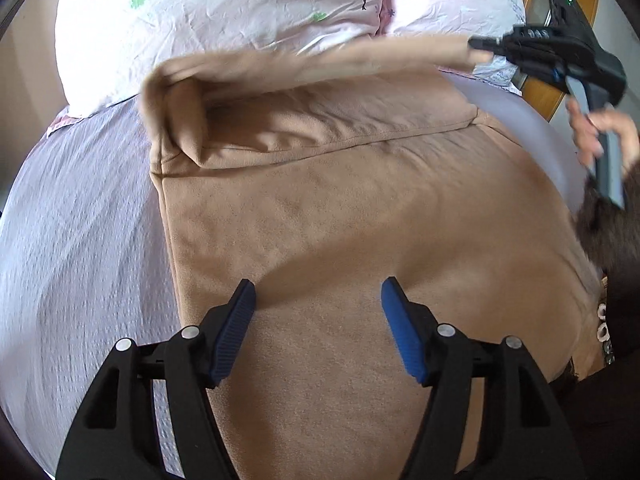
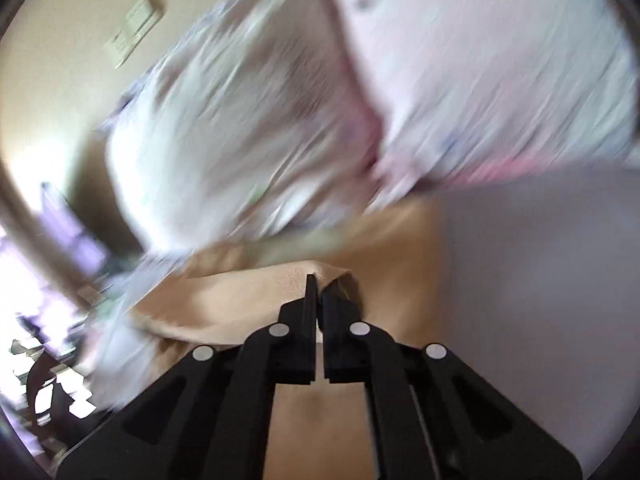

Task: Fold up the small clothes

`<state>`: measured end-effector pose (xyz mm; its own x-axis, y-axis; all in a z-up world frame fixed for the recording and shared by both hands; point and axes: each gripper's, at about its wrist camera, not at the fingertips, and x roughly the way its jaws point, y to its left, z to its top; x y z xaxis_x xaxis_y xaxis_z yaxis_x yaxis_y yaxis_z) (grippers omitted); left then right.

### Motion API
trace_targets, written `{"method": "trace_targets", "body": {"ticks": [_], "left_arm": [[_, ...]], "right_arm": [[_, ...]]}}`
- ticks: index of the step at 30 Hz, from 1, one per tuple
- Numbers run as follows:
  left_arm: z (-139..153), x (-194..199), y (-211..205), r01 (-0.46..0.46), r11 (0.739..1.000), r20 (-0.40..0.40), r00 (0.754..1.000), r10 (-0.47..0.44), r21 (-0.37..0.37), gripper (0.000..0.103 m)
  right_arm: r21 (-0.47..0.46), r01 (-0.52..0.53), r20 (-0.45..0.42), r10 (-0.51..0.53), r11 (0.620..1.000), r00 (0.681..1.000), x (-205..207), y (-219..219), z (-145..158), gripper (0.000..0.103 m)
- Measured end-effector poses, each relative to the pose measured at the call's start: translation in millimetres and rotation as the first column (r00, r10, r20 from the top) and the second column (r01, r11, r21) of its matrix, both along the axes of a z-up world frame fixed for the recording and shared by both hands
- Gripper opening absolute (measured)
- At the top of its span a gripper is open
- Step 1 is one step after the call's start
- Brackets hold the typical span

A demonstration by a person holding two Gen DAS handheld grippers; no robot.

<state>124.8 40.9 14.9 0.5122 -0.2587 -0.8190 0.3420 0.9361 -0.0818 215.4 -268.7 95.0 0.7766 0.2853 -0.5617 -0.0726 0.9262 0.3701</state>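
A tan garment [image 1: 340,220] lies spread on the bed. My left gripper [image 1: 318,298] is open and empty, hovering just above the garment's near part. My right gripper [image 1: 478,45] is at the far right, shut on the garment's far edge, which it holds lifted and stretched across above the rest. In the right wrist view the right gripper [image 2: 318,284] pinches a tan cloth corner [image 2: 296,276]; that view is blurred.
The bed has a lilac sheet [image 1: 80,220] and two white floral pillows [image 1: 200,20] at the head. A wooden frame [image 1: 540,88] stands at the right. A wall switch plate [image 2: 134,26] shows in the right wrist view.
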Motion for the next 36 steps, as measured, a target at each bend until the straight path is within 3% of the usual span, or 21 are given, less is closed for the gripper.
{"method": "trace_targets", "body": {"ticks": [1,3,4,5,7,10,12,15,16,20,21,25,30,34,36], "left_arm": [[-0.5,0.4,0.1,-0.001,1.0,0.003,1.0,0.001,-0.002,0.067],[-1.0,0.8,1.0,-0.002,1.0,0.005,1.0,0.002,-0.01,0.067],[-0.6,-0.9,2.6,-0.004,1.0,0.004,1.0,0.004,-0.015,0.067],[-0.6,-1.5,4.1,-0.006,1.0,0.004,1.0,0.006,-0.024,0.067],[-0.4,-2.5,5.5,-0.01,0.999,0.004,1.0,0.01,-0.034,0.068],[-0.5,-3.3,3.8,-0.013,0.999,0.004,1.0,0.013,-0.033,0.072],[-0.8,-5.3,1.5,-0.017,1.0,0.011,1.0,0.017,-0.025,0.073],[2.1,-11.3,5.1,-0.027,0.998,0.007,1.0,0.028,-0.058,0.073],[4.8,-16.0,8.9,-0.029,0.996,0.003,1.0,0.029,-0.084,0.073],[15.5,-33.9,18.3,-0.023,0.995,0.048,0.998,0.028,-0.101,0.073],[17.3,-35.9,19.9,-0.021,0.994,0.053,0.998,0.027,-0.109,0.073],[16.7,-34.3,16.9,-0.011,0.993,0.05,0.999,0.017,-0.118,0.073],[9.9,-32.7,7.4,0.012,0.995,0.029,1.0,-0.009,-0.104,0.073],[6.4,-31.9,9.9,0.016,0.994,0.02,1.0,-0.014,-0.109,0.074],[4.0,-29.0,10.8,0.009,0.994,0.013,1.0,-0.008,-0.111,0.074]], "right_arm": [[-0.046,0.042,-0.038,-0.043,0.998,0.998,8.9,-5.6,-5.6,0.002],[-0.095,0.089,-0.207,-0.107,0.992,0.973,27.1,-17.9,-33.1,0.006],[-0.101,0.117,-0.226,-0.137,0.988,0.964,25.5,-23.6,-38.6,0.009],[-0.096,0.137,-0.208,-0.155,0.986,0.966,20.6,-26.7,-39.0,0.012],[-0.06,0.139,-0.136,-0.146,0.988,0.98,9.2,-26.7,-31.8,0.033],[-0.007,0.044,-0.093,-0.044,0.999,0.995,7.5,-13.2,-26.0,0.036],[0.016,-0.032,-0.117,0.034,0.999,0.993,12.4,-2.7,-32.7,0.041],[0.004,-0.036,-0.235,0.035,0.999,0.971,30.1,1.8,-56.7,0.045],[0.006,-0.034,-0.308,0.034,0.999,0.951,40.4,8.5,-66.2,0.041],[0.152,0.071,-0.144,-0.049,0.986,0.988,22.7,-25.0,-42.9,0.039],[0.153,0.102,-0.121,-0.084,0.983,0.989,24.1,-32.7,-37.4,0.039],[0.024,0.135,-0.156,-0.13,0.991,0.979,51.9,-41.7,-42.1,0.017],[-0.026,0.108,-0.249,-0.111,0.994,0.962,80.9,-37.8,-74.6,0.015],[-0.112,0.036,-0.186,-0.056,0.993,0.981,60.8,-31.1,-75.7,0.004],[-0.16,0.075,-0.105,-0.092,0.984,0.99,50.1,-29.9,-66.2,0.004]]}}
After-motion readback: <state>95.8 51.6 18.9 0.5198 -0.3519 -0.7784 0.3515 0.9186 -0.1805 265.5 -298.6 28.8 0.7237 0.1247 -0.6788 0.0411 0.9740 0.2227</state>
